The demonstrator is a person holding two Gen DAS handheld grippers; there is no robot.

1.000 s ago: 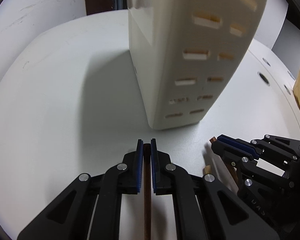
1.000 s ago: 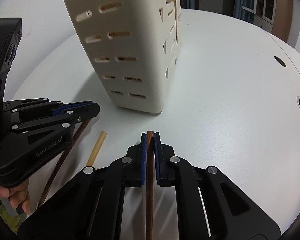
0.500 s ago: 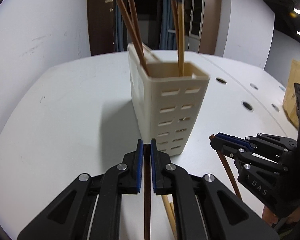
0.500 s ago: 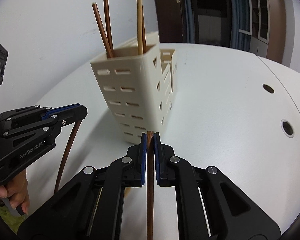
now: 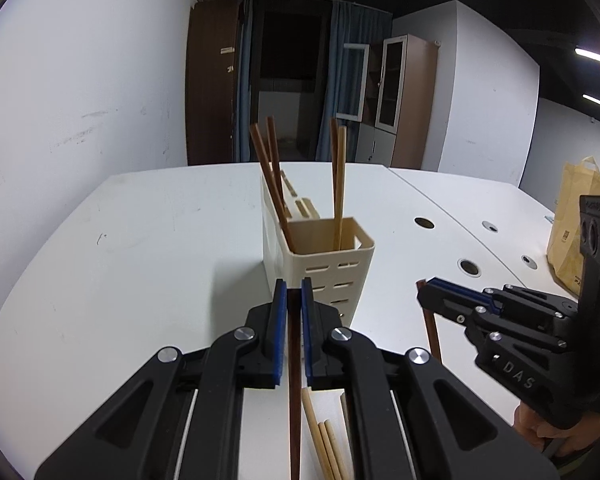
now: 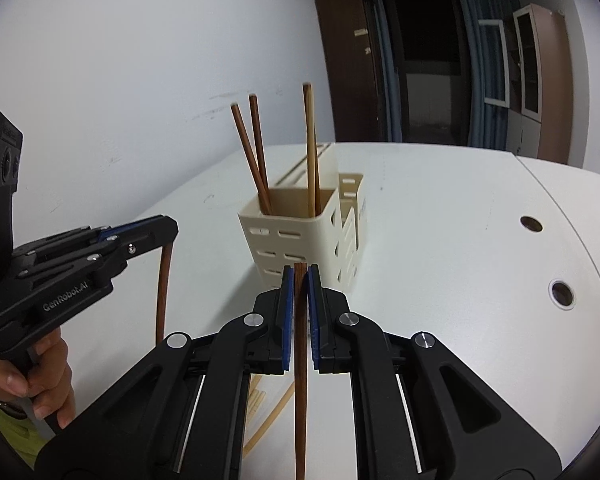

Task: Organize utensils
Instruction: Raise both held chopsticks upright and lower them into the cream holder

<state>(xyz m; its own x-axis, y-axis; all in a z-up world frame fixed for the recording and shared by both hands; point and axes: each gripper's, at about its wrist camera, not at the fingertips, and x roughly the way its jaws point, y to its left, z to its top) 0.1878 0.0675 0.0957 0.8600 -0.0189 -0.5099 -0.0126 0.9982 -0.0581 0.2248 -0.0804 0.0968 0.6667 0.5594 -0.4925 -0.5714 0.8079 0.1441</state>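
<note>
A cream slotted utensil holder (image 5: 320, 256) (image 6: 296, 240) stands on the white table, with several chopsticks upright in its near compartment: two dark brown (image 5: 274, 184) and lighter ones (image 5: 339, 184). My left gripper (image 5: 294, 292) is shut on a dark brown chopstick (image 5: 294, 392) that hangs down behind the fingertips, just short of the holder. My right gripper (image 6: 300, 270) is shut on another dark brown chopstick (image 6: 300, 380), also in front of the holder. Each gripper shows in the other's view: the right gripper (image 5: 424, 292) and the left gripper (image 6: 168, 232). Light wooden chopsticks (image 5: 324, 444) lie on the table below.
The white table (image 5: 140, 264) has round cable holes (image 6: 562, 294) to the right. A yellow paper bag (image 5: 576, 220) stands at the far right. A bare wall runs along the left; dark cabinets and a doorway lie beyond. A person's hand (image 6: 40, 372) holds the left gripper's handle.
Both grippers have risen and tilted up, each lifting its dark chopstick off the table. The holder's open top and the chopsticks inside it have come into view.
</note>
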